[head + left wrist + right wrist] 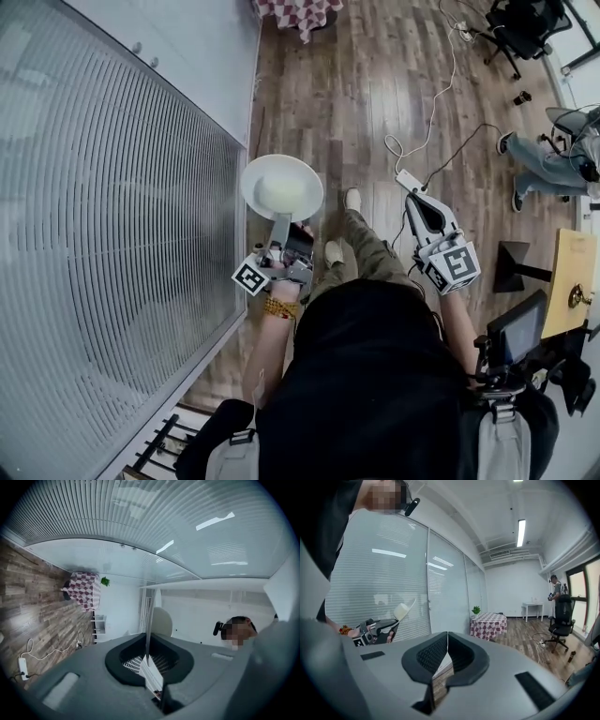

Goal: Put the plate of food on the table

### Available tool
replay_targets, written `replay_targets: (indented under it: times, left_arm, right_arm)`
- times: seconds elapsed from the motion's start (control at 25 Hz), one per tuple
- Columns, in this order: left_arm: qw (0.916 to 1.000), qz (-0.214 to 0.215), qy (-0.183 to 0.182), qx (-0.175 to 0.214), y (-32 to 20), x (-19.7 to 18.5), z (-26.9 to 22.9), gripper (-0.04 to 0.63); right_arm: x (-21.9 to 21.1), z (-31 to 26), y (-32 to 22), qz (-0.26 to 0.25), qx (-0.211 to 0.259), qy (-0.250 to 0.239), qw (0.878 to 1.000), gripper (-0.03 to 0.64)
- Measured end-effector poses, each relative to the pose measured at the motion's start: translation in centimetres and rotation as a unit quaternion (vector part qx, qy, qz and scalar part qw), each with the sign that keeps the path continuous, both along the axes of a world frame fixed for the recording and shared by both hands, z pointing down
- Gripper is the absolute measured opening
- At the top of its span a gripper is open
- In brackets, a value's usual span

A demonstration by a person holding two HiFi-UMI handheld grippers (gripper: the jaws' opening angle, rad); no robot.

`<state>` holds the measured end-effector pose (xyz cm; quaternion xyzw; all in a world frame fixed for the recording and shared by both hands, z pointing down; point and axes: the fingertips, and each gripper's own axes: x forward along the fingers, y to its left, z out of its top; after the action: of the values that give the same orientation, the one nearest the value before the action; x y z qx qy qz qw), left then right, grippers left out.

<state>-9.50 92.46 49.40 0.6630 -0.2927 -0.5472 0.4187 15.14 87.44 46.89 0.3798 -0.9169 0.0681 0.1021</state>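
— Plate of food (281,187) is seen carried out ahead of the left gripper (279,225), its near rim pinched between the closed jaws and the rest of the dish jutting past the tips.

— And the grip is confirmed from the left gripper view?

— It is. The rim is seen edge-on, clamped flat between the two pads. A pale mound is carried on the plate; what it is cannot be made out.

— Why is only one edge held?

— Judged from here, the underside is kept free that way, so the dish can be lowered flat with nothing trapped beneath it. The price is leverage: any sag at the wrist would be passed straight to the food.

— The right gripper (417,199)?

— Jaws are drawn together on nothing, and it is held off to the side of the plate, well apart. It looks to be kept in reserve, perhaps for steadying.

— And the destination?

— A checkered-cloth table (488,623) is seen far ahead of both grippers, across open wooden floor (375,84). The carry is judged to be early; the set-down is not yet near.
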Motion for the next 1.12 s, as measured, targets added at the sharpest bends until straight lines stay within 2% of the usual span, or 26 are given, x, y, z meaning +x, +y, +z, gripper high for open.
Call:
replay_targets:
  times: [0.2, 0.36, 0.6, 0.72, 0.92, 1.12]
  left_arm:
    - [0.9998, -0.009, -0.007, -0.016, -1.2, -0.5, 1.4, 0.015]
    - [0.9992, -0.012, -0.016, -0.033, -9.1, -1.8, 3.0, 0.015]
    - [0.9987, -0.009, -0.037, -0.035, -21.5, -2.6, 0.6, 0.015]
    - [0.9984, -0.004, -0.047, -0.031, -27.4, -1.6, -0.4, 0.015]
    - [0.9973, 0.001, -0.073, -0.007, -34.1, 2.2, -1.2, 0.015]
    - [0.998, -0.001, -0.062, -0.013, -39.9, 2.7, -0.7, 0.015]
  right_arm:
    - [-1.8, 0.7, -3.0, -0.015, 0.011, -0.017, 1.0, 0.011]
    - [-3.6, 2.5, -11.9, -0.017, 0.008, -0.037, 0.999, 0.012]
    - [-4.7, 1.5, -24.5, -0.013, 0.003, -0.054, 0.998, 0.012]
    - [-3.9, 1.5, -30.0, -0.007, -0.004, -0.061, 0.998, 0.011]
    - [-0.4, 2.1, -37.3, -0.011, 0.005, -0.075, 0.997, 0.011]
    - [0.8, 3.5, -44.1, 0.016, -0.01, -0.078, 0.997, 0.011]
